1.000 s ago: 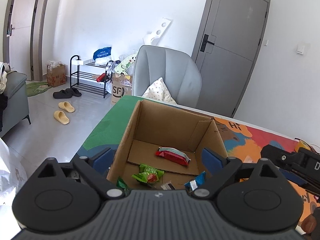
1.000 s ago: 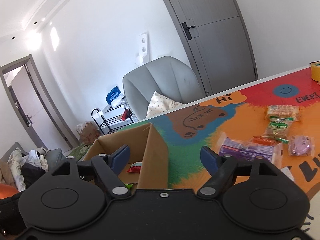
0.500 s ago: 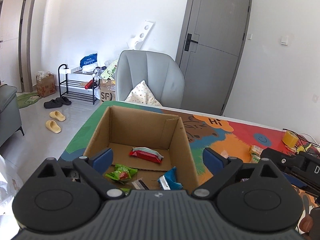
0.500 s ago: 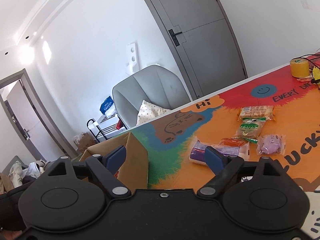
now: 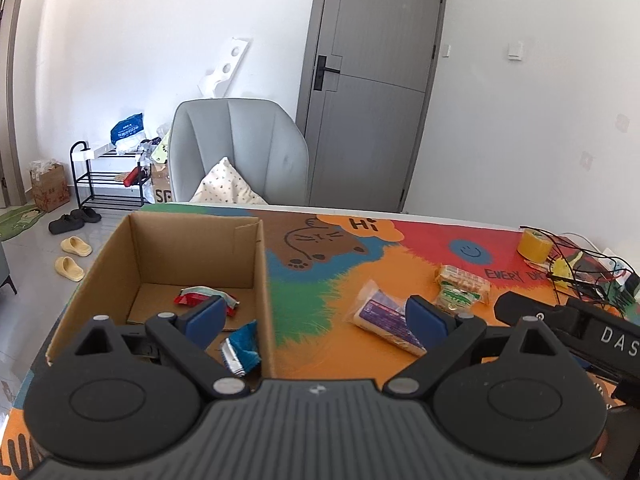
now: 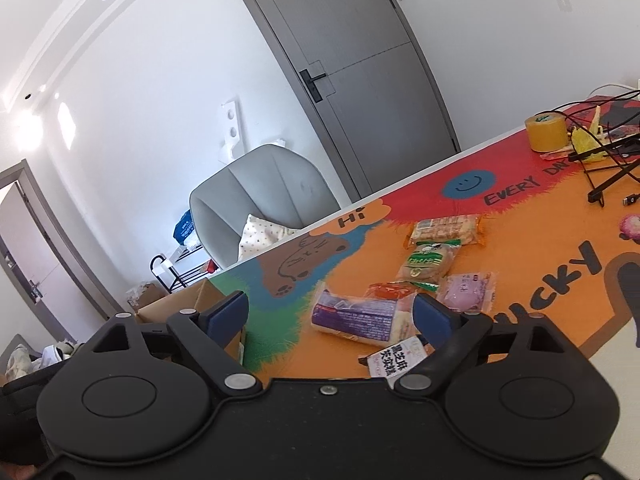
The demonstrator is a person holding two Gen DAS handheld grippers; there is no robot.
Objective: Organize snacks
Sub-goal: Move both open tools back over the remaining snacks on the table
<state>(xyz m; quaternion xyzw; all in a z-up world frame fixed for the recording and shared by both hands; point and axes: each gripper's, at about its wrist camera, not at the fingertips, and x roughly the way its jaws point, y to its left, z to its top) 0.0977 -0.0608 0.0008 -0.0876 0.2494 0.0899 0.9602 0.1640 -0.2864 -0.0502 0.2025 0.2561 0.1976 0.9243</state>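
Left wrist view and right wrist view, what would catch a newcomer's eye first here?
Probably the bright cartoon table mat, orange, red and green, with a bear drawing and "Hi". On its left end stands an open cardboard box with a red packet and a blue packet inside. Loose snacks lie mid-mat, nearest a purple-labelled pack, between the opening fingers of the empty right gripper.

A lived-in home: grey armchair [image 5: 240, 148] with cushion [image 5: 226, 184], shoe rack [image 5: 108, 176], slippers [image 5: 72, 256] on the tiled floor, grey interior door [image 5: 372, 80].
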